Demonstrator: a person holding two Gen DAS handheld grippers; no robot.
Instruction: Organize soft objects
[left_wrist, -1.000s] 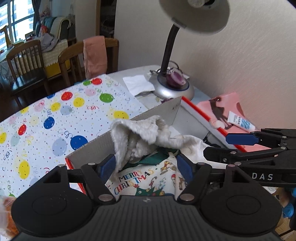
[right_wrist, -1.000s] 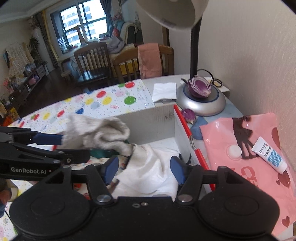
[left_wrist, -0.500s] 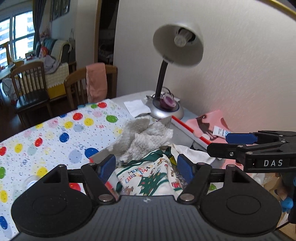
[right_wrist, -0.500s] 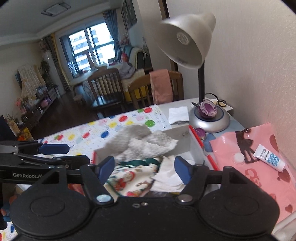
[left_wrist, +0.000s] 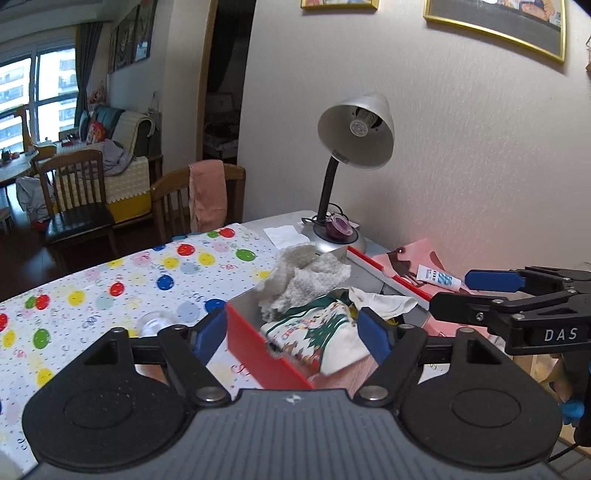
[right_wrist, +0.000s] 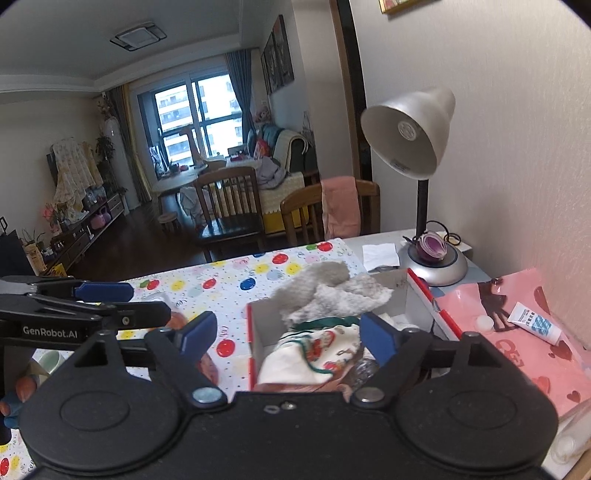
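A red-sided cardboard box (left_wrist: 258, 347) (right_wrist: 258, 332) stands on the table and holds soft things. A grey fluffy towel (left_wrist: 299, 277) (right_wrist: 328, 291) lies on top at the far side. A Christmas-print cloth (left_wrist: 317, 328) (right_wrist: 317, 347) hangs over the near edge, and a white cloth (left_wrist: 384, 301) lies beside it. My left gripper (left_wrist: 291, 332) is open and empty, raised above and in front of the box. My right gripper (right_wrist: 288, 334) is also open and empty at a similar height. Each gripper shows from the side in the other's view, the right gripper (left_wrist: 491, 291) and the left gripper (right_wrist: 99, 299).
A desk lamp (left_wrist: 354, 147) (right_wrist: 410, 133) stands behind the box with a halved red onion (right_wrist: 432, 245) on its base. A pink bag (right_wrist: 509, 325) with a small tube (right_wrist: 532, 323) lies at the right by the wall. A balloon-print cloth (left_wrist: 110, 288) covers the table at the left. Chairs stand beyond.
Both grippers have pulled back and up from the box. The left gripper has let go of the grey towel, which now lies in the box.
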